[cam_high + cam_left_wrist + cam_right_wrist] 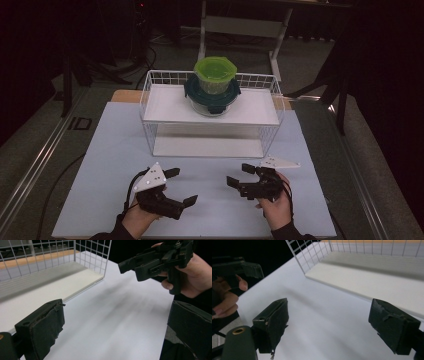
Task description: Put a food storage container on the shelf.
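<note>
Your left gripper [179, 187] and right gripper [240, 175] rest on the table, jaws wide and empty; nothing's started. Judging by that, reach to twelve o'clock for the green container [215, 75] atop the rack [150, 100].

Black grippers [181, 187], dark sleeves [287, 232]

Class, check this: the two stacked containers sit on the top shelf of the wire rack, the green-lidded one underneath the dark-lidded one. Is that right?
Not quite. The high view shows the green-lidded container on top of the dark-lidded container, not underneath. Both do sit on the top shelf of the wire rack.
</note>
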A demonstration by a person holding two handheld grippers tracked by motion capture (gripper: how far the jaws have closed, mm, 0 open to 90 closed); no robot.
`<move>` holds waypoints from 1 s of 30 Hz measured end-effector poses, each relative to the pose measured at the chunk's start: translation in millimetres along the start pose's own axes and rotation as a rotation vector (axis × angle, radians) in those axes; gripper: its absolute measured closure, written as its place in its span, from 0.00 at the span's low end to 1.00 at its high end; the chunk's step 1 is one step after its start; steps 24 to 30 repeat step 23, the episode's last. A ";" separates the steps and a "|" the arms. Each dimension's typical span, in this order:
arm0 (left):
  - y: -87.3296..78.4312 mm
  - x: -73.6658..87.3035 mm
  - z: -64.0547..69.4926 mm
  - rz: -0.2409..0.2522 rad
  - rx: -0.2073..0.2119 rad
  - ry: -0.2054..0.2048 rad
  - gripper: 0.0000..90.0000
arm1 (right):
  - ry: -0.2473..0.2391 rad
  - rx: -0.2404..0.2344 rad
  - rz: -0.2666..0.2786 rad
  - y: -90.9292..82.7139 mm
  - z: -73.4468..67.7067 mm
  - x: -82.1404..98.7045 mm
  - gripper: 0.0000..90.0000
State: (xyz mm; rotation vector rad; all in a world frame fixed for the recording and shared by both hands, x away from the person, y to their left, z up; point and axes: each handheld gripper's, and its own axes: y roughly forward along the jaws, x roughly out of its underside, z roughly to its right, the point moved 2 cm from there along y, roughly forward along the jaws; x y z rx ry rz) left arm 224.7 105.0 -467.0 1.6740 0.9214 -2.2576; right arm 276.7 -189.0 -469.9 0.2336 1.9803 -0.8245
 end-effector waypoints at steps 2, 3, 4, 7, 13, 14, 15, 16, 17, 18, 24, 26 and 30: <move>0.3 4.7 0.8 0.005 -0.003 0.005 0.01 | -0.010 0.006 -0.013 -0.3 1.6 6.5 0.17; 0.5 7.0 1.3 0.004 -0.006 0.008 0.01 | -0.017 0.012 -0.016 -0.6 2.6 9.0 0.17; 0.6 9.3 1.5 0.008 -0.007 0.012 0.01 | -0.017 0.015 -0.018 -1.2 3.3 11.7 0.17; 1.1 15.0 1.9 0.009 -0.016 0.016 0.01 | -0.012 0.010 -0.025 -2.4 3.9 20.2 0.17; 3.9 23.3 3.3 0.006 -0.025 0.052 0.01 | -0.042 0.038 -0.006 -8.0 2.8 32.8 0.17; 4.5 24.2 3.4 0.005 -0.025 0.054 0.01 | -0.043 0.037 0.000 -9.2 3.7 33.1 0.17; 4.7 24.5 3.8 0.010 -0.021 0.053 0.01 | -0.041 0.040 0.009 -10.5 4.6 33.1 0.17; 4.8 24.6 4.4 0.012 -0.020 0.055 0.01 | -0.043 0.047 0.019 -11.5 5.4 32.7 0.17; 4.9 24.6 5.1 0.016 -0.017 0.057 0.01 | -0.047 0.054 0.023 -12.4 6.2 32.3 0.17; 4.9 24.7 5.7 0.020 -0.016 0.062 0.01 | -0.049 0.054 0.030 -12.9 6.9 32.0 0.17; 5.1 25.3 4.7 0.035 -0.009 0.058 0.01 | -0.057 0.057 0.042 -14.6 10.1 32.0 0.17; 5.1 25.3 4.7 0.035 -0.009 0.058 0.01 | -0.057 0.057 0.042 -14.6 10.1 32.0 0.17; 5.1 25.3 4.7 0.035 -0.009 0.058 0.01 | -0.057 0.057 0.042 -14.6 10.1 32.0 0.17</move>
